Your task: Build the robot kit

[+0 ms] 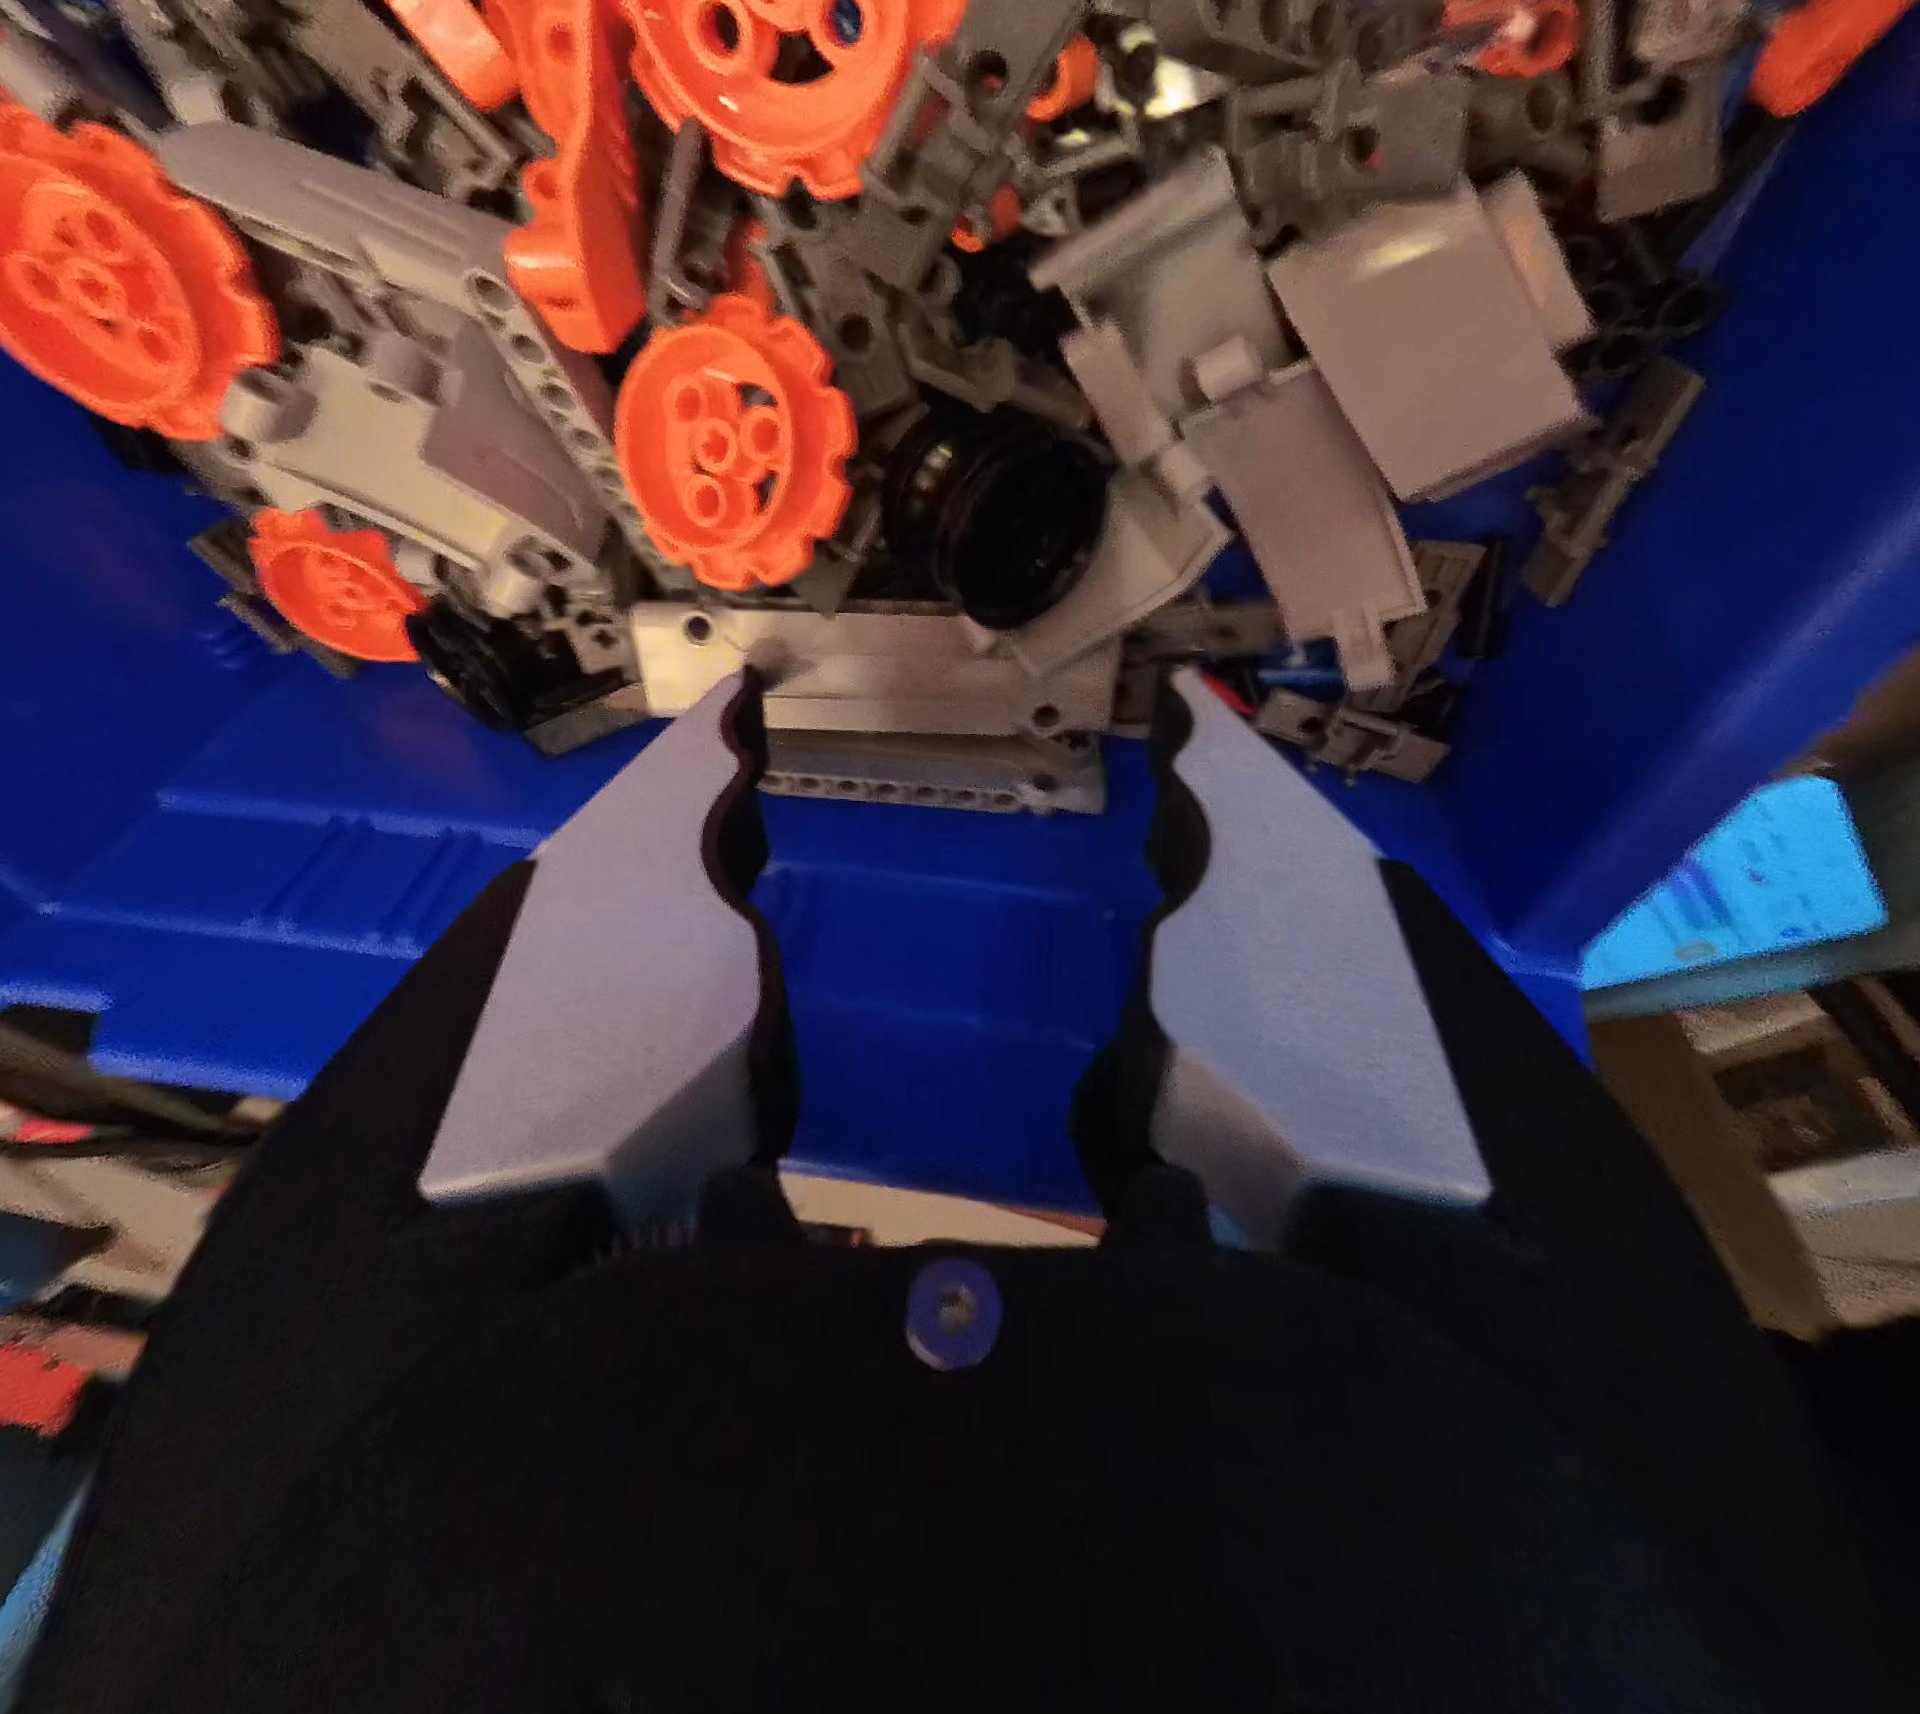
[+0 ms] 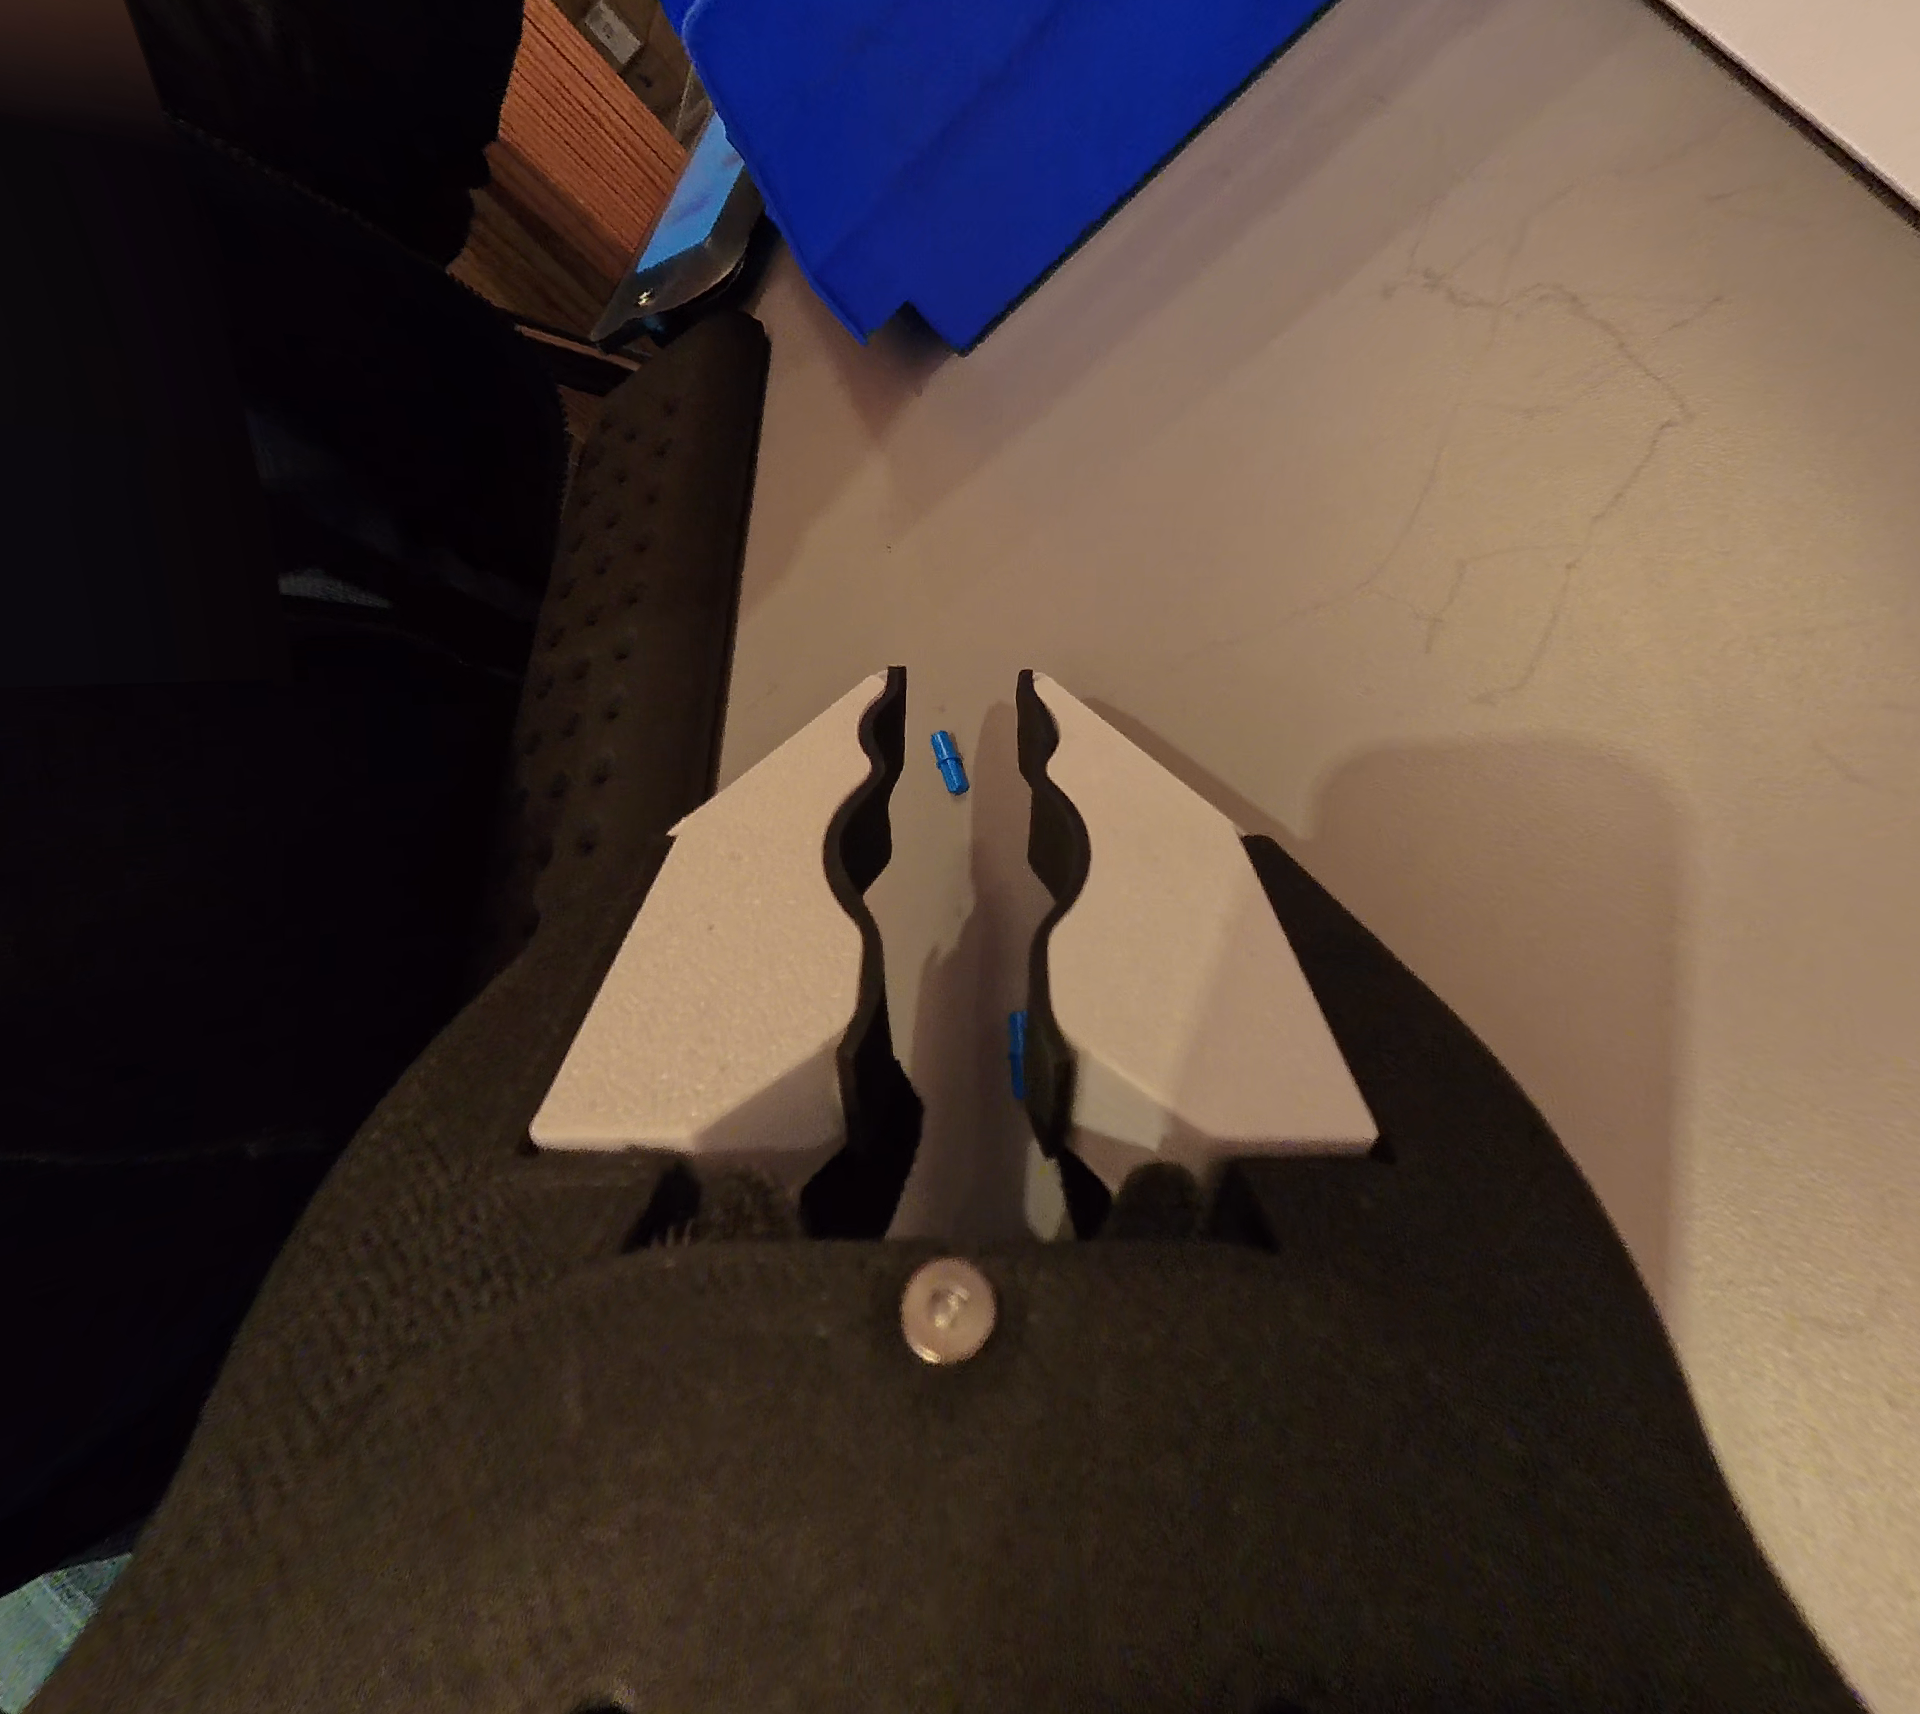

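The left gripper point(image 1: 961, 688) is spread wide and empty inside a deep blue plastic bin point(image 1: 312, 833), its tips just beside a long grey plastic beam with holes point(image 1: 904, 698) at the near edge of a heap of orange toothed wheels point(image 1: 732, 438) and grey pieces. The right gripper point(image 2: 961, 677) hangs parted and empty above the pale marbled bench point(image 2: 1351, 521), a small blue plastic pin point(image 2: 948, 762) lying between its fingers, near the bench's left edge.

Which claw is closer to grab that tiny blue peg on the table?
Probably the right gripper: its open fingers sit either side of the blue peg on the table. The left gripper is open over a blue bin of parts.
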`<act>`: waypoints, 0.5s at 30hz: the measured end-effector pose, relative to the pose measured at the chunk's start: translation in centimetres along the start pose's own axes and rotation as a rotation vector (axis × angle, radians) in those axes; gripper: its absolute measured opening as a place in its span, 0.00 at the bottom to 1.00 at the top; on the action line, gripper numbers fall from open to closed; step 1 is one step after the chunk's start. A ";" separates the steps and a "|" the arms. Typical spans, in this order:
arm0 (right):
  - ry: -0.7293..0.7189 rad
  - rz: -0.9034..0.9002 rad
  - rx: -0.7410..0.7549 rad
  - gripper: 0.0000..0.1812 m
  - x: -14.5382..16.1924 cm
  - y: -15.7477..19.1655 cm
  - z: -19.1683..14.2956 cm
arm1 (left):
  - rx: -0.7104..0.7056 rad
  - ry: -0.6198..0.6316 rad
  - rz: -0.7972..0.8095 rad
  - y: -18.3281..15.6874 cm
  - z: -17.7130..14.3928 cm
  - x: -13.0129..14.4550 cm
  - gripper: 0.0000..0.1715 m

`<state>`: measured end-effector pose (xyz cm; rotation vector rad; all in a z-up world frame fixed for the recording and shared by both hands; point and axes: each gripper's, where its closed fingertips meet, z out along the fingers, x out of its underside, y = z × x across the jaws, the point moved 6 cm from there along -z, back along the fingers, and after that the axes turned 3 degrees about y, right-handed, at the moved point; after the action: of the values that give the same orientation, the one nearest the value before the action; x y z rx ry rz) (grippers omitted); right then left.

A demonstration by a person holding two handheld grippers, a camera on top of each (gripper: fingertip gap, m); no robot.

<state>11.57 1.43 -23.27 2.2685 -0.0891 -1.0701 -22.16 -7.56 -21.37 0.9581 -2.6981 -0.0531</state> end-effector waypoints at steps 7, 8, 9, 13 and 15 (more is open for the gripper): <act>-0.003 -0.002 -0.002 0.11 -0.1 0.1 0.0 | -0.059 -0.025 0.022 0.5 -0.1 -1.0 0.29; -0.002 -0.001 -0.003 0.11 0.0 0.1 0.0 | -0.046 -0.047 0.018 0.5 -0.2 -1.2 0.24; 0.000 -0.001 -0.003 0.11 0.0 0.1 0.0 | -0.040 -0.053 0.005 0.6 -0.2 -1.3 0.23; 0.002 0.000 -0.003 0.10 0.0 0.0 0.1 | -0.003 -0.093 0.000 1.1 -0.2 -2.4 0.20; 0.002 0.002 -0.001 0.10 0.0 0.0 0.0 | 0.006 -0.118 0.011 1.3 -0.4 -3.1 0.18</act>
<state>11.56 1.43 -23.32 2.2675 -0.0899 -1.0672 -20.50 -4.62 -21.55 0.9709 -2.8119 -0.1028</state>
